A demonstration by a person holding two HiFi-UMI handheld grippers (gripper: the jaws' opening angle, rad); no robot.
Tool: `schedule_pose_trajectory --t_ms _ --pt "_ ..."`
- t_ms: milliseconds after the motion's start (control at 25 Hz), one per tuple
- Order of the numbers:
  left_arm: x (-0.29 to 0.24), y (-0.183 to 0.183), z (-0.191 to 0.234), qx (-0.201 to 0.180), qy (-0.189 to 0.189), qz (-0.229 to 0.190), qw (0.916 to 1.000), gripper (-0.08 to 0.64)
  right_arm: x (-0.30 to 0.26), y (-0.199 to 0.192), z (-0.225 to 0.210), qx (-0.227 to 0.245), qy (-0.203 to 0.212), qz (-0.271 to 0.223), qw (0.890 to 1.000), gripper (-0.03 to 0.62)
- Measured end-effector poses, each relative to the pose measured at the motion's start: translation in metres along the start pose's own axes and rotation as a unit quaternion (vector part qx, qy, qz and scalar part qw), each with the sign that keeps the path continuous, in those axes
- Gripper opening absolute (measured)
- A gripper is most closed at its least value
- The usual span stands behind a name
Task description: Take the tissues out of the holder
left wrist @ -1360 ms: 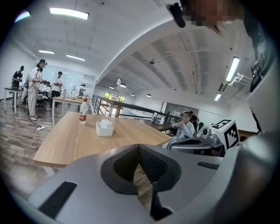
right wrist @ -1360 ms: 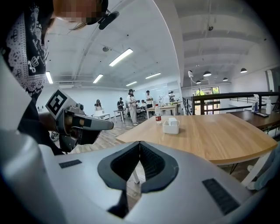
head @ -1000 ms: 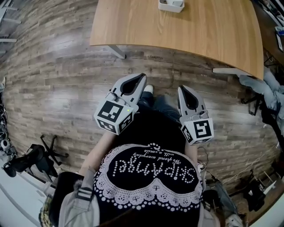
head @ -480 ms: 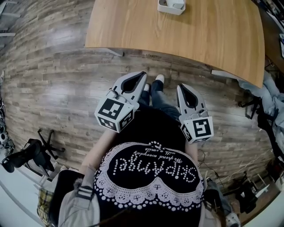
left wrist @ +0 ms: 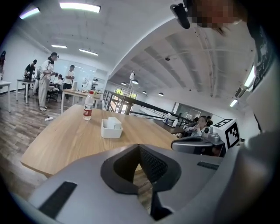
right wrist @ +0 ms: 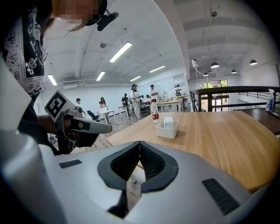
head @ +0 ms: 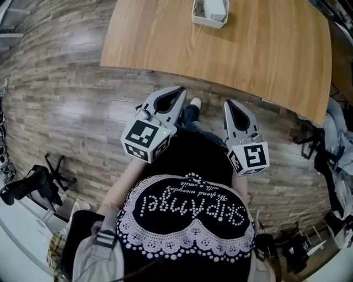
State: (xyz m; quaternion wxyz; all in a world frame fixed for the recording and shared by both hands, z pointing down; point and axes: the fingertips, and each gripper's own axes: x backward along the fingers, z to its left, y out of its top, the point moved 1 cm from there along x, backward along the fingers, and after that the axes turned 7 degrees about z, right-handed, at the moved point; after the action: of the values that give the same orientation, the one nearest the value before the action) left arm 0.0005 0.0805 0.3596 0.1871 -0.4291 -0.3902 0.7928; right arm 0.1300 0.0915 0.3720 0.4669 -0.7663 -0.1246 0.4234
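Now: approach only, nothing touched. Both tools are held in front of the person's body, short of the bench (head: 259, 55) edge.
left hand-held gripper (head: 177, 92): clenched, pads meeting at the tip, nothing between them.
right hand-held gripper (head: 229, 106): same, jaws closed tight and empty.
holder (head: 206, 22): small white open-top tray on the far part of the bench, well apart from both tools. A water bottle (left wrist: 88, 106) stands beyond it.
tissues (head: 215, 7): white folded stack standing in the holder, top edge poking above the rim.
handling, tissues: I judge them very light, soft and compressible, not slippery. They could tear or come out as a ragged clump if yanked.
handling, holder: looks like light plastic, loose on smooth wood. Likely to slide or lift along with the stack.
grip point: the exposed top edge of the stack, above the rim, pinched across its thin side.
second tool: probably best pressed on the holder rim to pin it while the other pulls up.
needed first: jaws must open before reaching in.
risk: catching only a few sheets and leaving the rest inside.
unclear: loose sheets or a wrapped pack, too small to tell.
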Motion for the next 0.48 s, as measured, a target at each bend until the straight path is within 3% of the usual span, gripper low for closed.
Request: schedule_pose_trajectory --t_ms 480 --pt "0.0 0.017 0.02 0.028 0.064 -0.032 0.997 0.006 -0.028 0.022 -0.017 0.035 0.055 -0.011 0.998 0.009"
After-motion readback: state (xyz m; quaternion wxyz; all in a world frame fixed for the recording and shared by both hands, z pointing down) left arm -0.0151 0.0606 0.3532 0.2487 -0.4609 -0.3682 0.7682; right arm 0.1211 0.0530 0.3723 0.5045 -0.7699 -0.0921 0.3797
